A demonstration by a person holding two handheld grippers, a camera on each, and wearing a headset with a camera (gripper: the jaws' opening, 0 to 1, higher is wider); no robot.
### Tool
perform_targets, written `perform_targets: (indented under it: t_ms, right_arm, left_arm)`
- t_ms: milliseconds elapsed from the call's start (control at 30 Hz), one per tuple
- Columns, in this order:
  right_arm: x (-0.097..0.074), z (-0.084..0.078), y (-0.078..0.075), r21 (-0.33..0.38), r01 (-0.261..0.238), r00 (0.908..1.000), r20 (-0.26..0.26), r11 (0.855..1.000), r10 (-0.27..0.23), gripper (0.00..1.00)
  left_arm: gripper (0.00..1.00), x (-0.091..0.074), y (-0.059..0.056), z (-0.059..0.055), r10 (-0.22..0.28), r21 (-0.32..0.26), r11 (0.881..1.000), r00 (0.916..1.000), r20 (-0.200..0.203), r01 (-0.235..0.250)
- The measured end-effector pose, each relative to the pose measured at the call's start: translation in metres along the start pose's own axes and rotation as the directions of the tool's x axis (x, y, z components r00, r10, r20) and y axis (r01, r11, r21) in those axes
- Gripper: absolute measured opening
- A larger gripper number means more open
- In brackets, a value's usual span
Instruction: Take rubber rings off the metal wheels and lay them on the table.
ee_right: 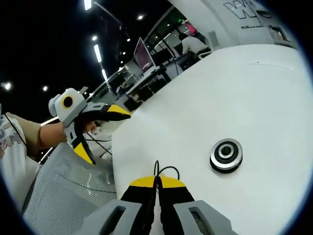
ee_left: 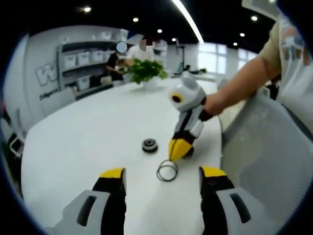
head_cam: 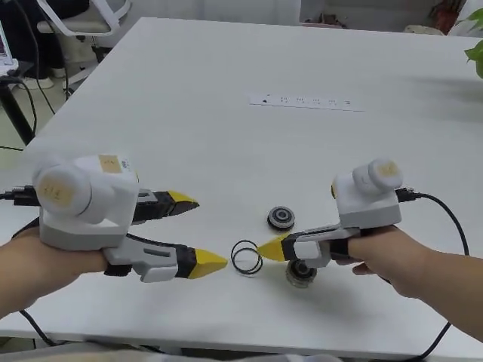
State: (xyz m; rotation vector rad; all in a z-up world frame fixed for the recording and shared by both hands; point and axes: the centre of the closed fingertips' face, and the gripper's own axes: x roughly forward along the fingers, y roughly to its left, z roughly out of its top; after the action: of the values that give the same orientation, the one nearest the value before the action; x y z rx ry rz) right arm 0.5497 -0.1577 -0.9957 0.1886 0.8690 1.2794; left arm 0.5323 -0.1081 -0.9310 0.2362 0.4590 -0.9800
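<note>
L gripper (head_cam: 195, 231) hovers over the white surface (head_cam: 226, 136) at approx 9 o'clock of the rubber ring (head_cam: 246, 258). Its fingers are released w/ a wide gap, nothing between them. In the left gripper view the ring (ee_left: 167, 171) lies on the surface just ahead, btwn the two yellow tips.

R gripper (head_cam: 272, 247) comes in from 3 o'clock, fingers clenched. In the right gripper view a thin black loop of the ring (ee_right: 167, 170) comes out from btwn the tips, so they look to be grasping its edge. The rest lies flat in overlapping loops.

Metal wheel (head_cam: 281, 218), black ring on its rim, sits at 1 o'clock of the loose ring, near but apart. 2nd wheel (head_cam: 300, 273) at 4 o'clock, partly under the R gripper. Printed strip (head_cam: 306, 100) lies far off at 12 o'clock.
</note>
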Motion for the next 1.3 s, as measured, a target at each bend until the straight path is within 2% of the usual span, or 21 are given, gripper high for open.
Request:
perform_targets:
  t_ms: [367,433,667,900,1067,1300]
  right_arm:
    - [0.002,-0.002,-0.009,-0.031,0.045,0.9989,-0.010,0.999,-0.045,0.00]
    - [0.002,-0.001,-0.013,-0.046,0.064,0.9979,-0.004,0.997,-0.065,0.05]
    - [-0.001,0.000,-0.013,-0.059,0.073,0.9973,0.010,0.996,-0.073,0.18]
    - [-0.011,0.013,-0.014,-0.086,0.100,0.9930,0.072,0.991,-0.094,0.37]
    - [-0.021,0.027,-0.016,-0.134,0.132,0.9849,0.130,0.982,-0.114,0.48]
    - [-0.034,0.035,-0.027,-0.175,0.190,0.9736,0.160,0.966,-0.163,0.61]
  left_arm:
    - [0.62,-0.001,0.003,-0.004,0.006,-0.006,1.000,0.9999,-0.009,-0.006]
    - [0.62,-0.001,0.003,-0.005,0.007,-0.006,1.000,0.9999,-0.012,-0.007]
    - [0.62,0.001,0.006,-0.005,0.006,-0.004,1.000,0.9997,-0.022,-0.006]
    - [0.63,0.007,0.010,-0.002,0.004,-0.003,1.000,0.9997,-0.026,-0.004]
    - [0.64,0.010,0.014,-0.001,0.005,-0.005,1.000,0.9995,-0.030,-0.005]
    - [0.65,0.018,0.021,0.002,0.009,-0.002,1.000,0.9993,-0.036,-0.009]
